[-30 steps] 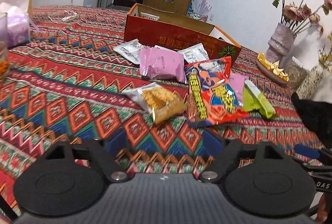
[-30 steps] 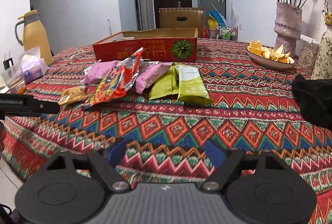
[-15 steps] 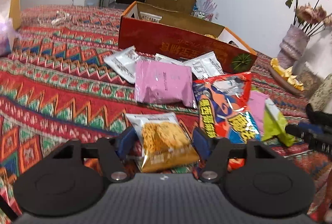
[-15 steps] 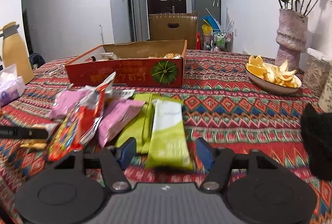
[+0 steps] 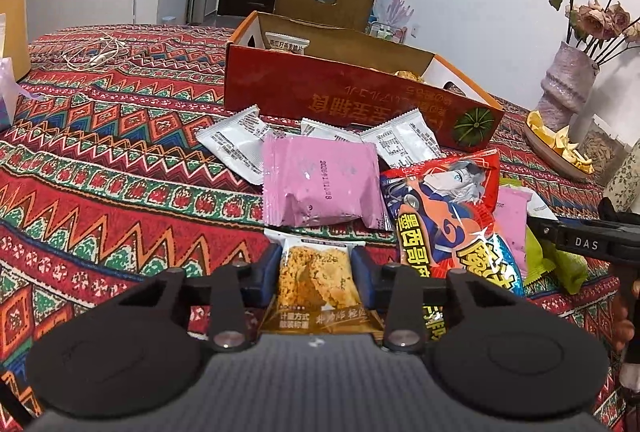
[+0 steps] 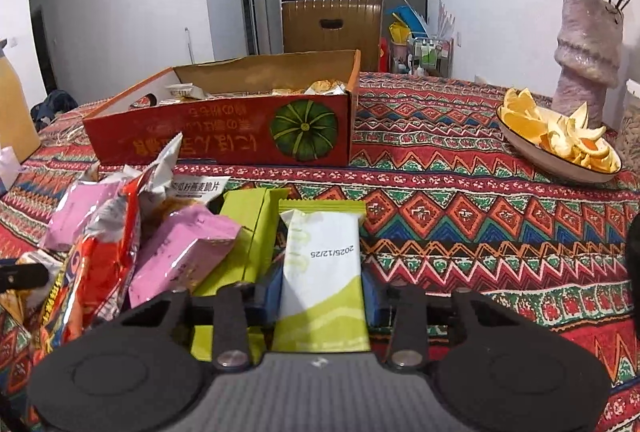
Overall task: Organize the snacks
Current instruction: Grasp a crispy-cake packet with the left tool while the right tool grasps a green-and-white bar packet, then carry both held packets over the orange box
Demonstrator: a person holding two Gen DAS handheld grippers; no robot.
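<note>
**Two packets bracketed, box dead ahead**

The left hand-held gripper (image 5: 316,272) is closing on the golden cracker packet (image 5: 318,286), pads at its sides. The right hand-held gripper (image 6: 323,288) is closing on the white-and-green packet (image 6: 322,272), whose long axis runs straight forward. Both lie on the bench (image 6: 460,216); the red box (image 6: 224,128) sits beyond, nearer the right.

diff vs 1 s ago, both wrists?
Both grippers advanced to the snack pile with jaws closing. Left gripper now brackets the orange cracker packet; right gripper brackets the white-and-green bar. Each packet sits between the pads, neither lifted. Red box, pink packets and peel plate unmoved.
</note>
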